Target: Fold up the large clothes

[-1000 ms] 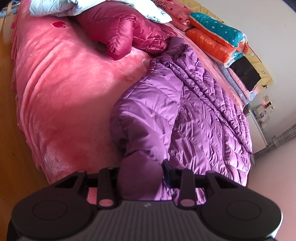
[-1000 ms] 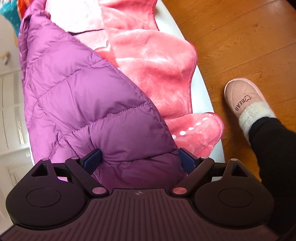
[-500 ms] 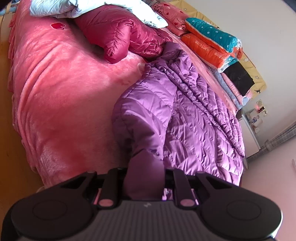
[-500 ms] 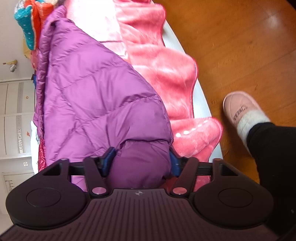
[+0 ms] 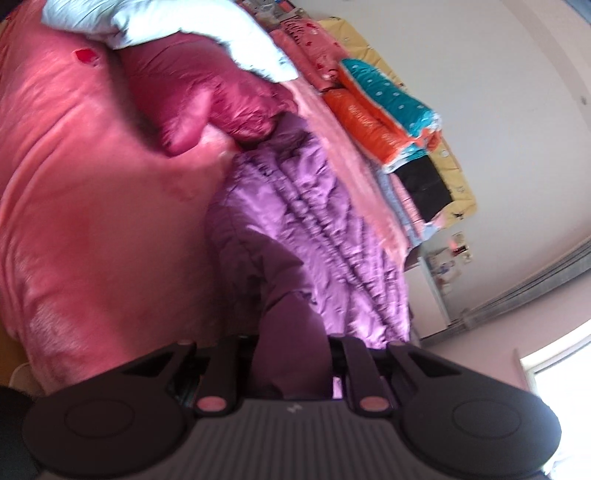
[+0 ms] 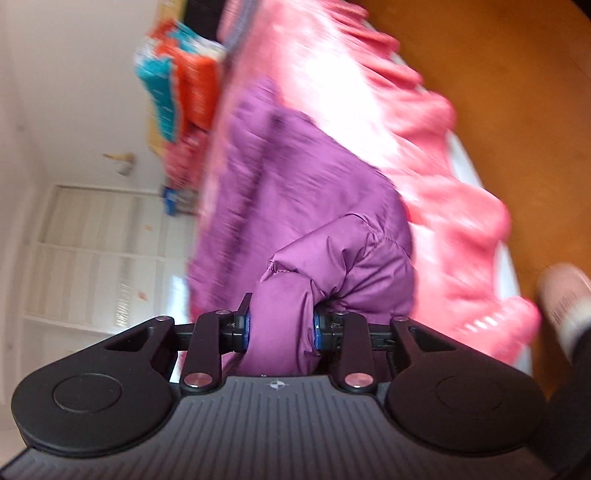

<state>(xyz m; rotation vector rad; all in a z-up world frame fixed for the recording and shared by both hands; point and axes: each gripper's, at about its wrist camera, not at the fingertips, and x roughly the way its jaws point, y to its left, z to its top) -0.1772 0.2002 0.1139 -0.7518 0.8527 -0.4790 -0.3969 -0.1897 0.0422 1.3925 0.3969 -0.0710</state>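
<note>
A purple quilted down jacket point(image 5: 314, 221) lies lengthwise on a bed covered with a pink fleece blanket point(image 5: 92, 203). My left gripper point(image 5: 291, 339) holds a bunched fold of the jacket's near end, its jaws still closing on the fabric. In the right wrist view the same jacket point(image 6: 295, 192) is blurred by motion. My right gripper point(image 6: 281, 325) has a puffed fold of it squeezed between the blue pads point(image 6: 243, 326), jaws still closing. Both held ends are raised off the blanket.
A dark red down jacket point(image 5: 207, 99) and a white garment point(image 5: 207, 33) lie at the bed's far end. Folded quilts point(image 5: 380, 110) are stacked along the wall. To the right are a wooden floor point(image 6: 517, 110) and a person's slippered foot point(image 6: 565, 291).
Both grippers have narrowed onto the purple jacket and risen, lifting its near end. The right one went from wide open to a tight pinch and rose most, and its view tipped toward the wall.
</note>
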